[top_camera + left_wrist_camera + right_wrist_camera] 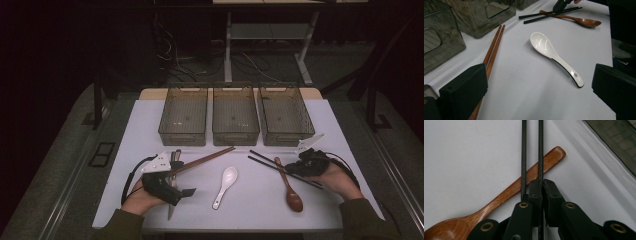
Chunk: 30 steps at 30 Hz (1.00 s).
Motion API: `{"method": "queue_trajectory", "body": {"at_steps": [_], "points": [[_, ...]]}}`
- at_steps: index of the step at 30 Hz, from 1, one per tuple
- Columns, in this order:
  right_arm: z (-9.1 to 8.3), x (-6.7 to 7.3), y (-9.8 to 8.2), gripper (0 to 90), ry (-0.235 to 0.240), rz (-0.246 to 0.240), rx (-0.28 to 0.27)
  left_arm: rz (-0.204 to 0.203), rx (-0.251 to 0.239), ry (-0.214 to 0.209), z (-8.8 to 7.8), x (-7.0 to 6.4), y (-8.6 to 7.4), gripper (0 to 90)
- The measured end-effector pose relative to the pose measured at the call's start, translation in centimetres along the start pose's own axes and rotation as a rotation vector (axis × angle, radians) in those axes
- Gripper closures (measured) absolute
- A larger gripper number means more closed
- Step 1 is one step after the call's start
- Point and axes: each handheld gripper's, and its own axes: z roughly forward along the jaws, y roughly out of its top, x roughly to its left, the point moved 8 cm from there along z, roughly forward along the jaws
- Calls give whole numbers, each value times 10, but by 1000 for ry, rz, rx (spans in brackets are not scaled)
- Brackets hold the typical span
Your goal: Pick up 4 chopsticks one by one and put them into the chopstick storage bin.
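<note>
High view shows both forearms coming in from the near edge of the white surface (pixel 250 200), each hand resting low with its tool aimed inward; the right tool (pixel 306 164) lies beside the brown wooden spoon (pixel 290 187), its jaws pinched together on one of the two black chopsticks (pixel 540 150), the other stick running just outside the jaws, both sticks crossing over the spoon's handle; the left tool (pixel 175 187) rests near the brown chopsticks (pixel 202 161) with its jaws wide apart and nothing between them, facing the white ceramic spoon (pixel 554 56); three clear bins (pixel 235 117) stand in a row behind.
</note>
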Motion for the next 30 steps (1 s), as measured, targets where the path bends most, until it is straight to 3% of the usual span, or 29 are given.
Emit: {"method": "queue_trajectory", "body": {"at_steps": [15,30], "points": [[-1,0,1,855,-1,-18,0,-6,-13,14,-1,1,0,0],[-18,0,6,854,12,9,-88,-18,-26,23,-1,2,-4,0]]}}
